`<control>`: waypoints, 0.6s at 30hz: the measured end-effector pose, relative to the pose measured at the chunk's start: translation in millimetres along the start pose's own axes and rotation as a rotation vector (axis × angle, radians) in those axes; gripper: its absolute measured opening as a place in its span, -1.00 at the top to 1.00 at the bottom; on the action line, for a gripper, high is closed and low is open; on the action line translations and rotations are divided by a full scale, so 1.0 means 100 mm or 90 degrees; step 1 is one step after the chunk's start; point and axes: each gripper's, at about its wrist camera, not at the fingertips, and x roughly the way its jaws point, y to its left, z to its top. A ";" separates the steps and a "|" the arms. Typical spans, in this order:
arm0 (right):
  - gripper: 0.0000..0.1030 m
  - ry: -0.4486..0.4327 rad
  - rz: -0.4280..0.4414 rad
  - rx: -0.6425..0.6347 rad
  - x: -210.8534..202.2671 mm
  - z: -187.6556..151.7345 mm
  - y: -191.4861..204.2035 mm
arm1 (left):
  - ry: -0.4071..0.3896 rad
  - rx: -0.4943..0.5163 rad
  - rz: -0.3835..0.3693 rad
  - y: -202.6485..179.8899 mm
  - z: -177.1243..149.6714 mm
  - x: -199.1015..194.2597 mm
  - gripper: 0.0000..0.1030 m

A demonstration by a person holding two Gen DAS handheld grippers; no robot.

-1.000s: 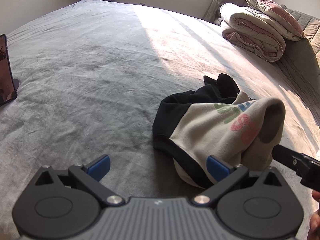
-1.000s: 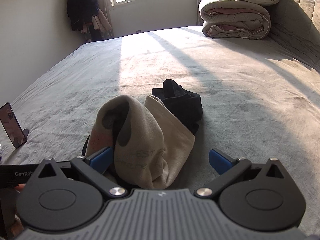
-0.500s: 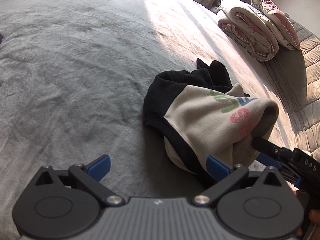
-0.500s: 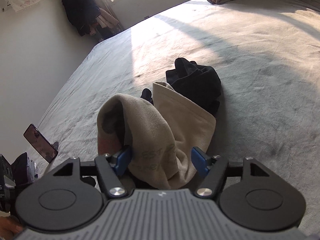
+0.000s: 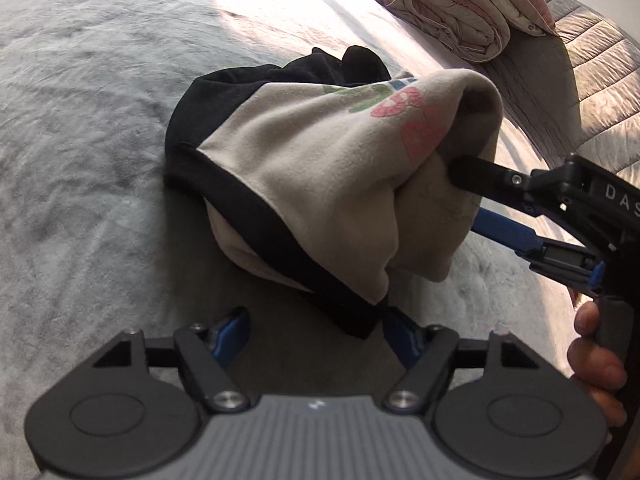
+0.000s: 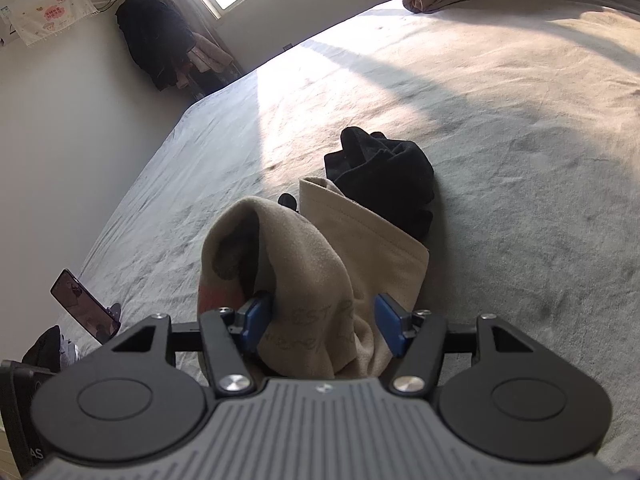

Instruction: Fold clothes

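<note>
From the left wrist, a crumpled beige and black sweatshirt (image 5: 320,168) lies bunched on the grey bedspread (image 5: 88,128), its printed front turned up and its black hem trailing toward the camera. The left gripper (image 5: 316,330) sits low over the bed with its jaws partly open; they have just been closing, and the tip of the black hem lies between them against the right blue pad (image 5: 400,334), though it is not clear that the pads press on it. At the right edge the right gripper (image 5: 464,192) has its fingers pushed into a fold of the beige cloth, with a hand (image 5: 596,364) on its handle. A folded duvet (image 5: 452,12) lies at the head of the bed. From the right wrist, the right gripper (image 6: 324,322) has a thick beige fold of the sweatshirt (image 6: 320,280) between its blue pads, which touch the cloth on both sides; these jaws, too, have just been closing. The black part lies beyond. A phone (image 6: 84,304) stands propped at the left edge of the bed.
</note>
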 end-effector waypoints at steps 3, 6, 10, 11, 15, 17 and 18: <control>-0.33 -0.001 -0.006 0.007 0.03 0.01 -0.05 | -0.029 0.008 0.035 -0.03 0.02 0.02 0.41; -0.42 -0.002 -0.009 0.025 0.05 0.03 -0.12 | -0.068 -0.007 0.099 0.05 0.05 0.00 1.00; -0.49 -0.001 -0.011 0.045 0.06 0.05 -0.19 | -0.141 -0.030 0.159 0.22 0.16 -0.18 1.00; -0.49 0.000 -0.010 0.048 0.05 0.05 -0.20 | -0.153 -0.034 0.161 0.26 0.19 -0.23 1.00; -0.49 0.008 -0.001 0.054 0.08 0.05 -0.19 | -0.135 -0.067 0.089 0.39 0.23 -0.37 0.83; -0.52 0.010 -0.005 0.053 0.10 0.06 -0.18 | -0.117 -0.075 0.061 0.40 0.18 -0.38 0.33; -0.54 0.010 -0.007 0.052 0.10 0.07 -0.18 | -0.109 -0.078 0.050 0.39 0.14 -0.37 0.01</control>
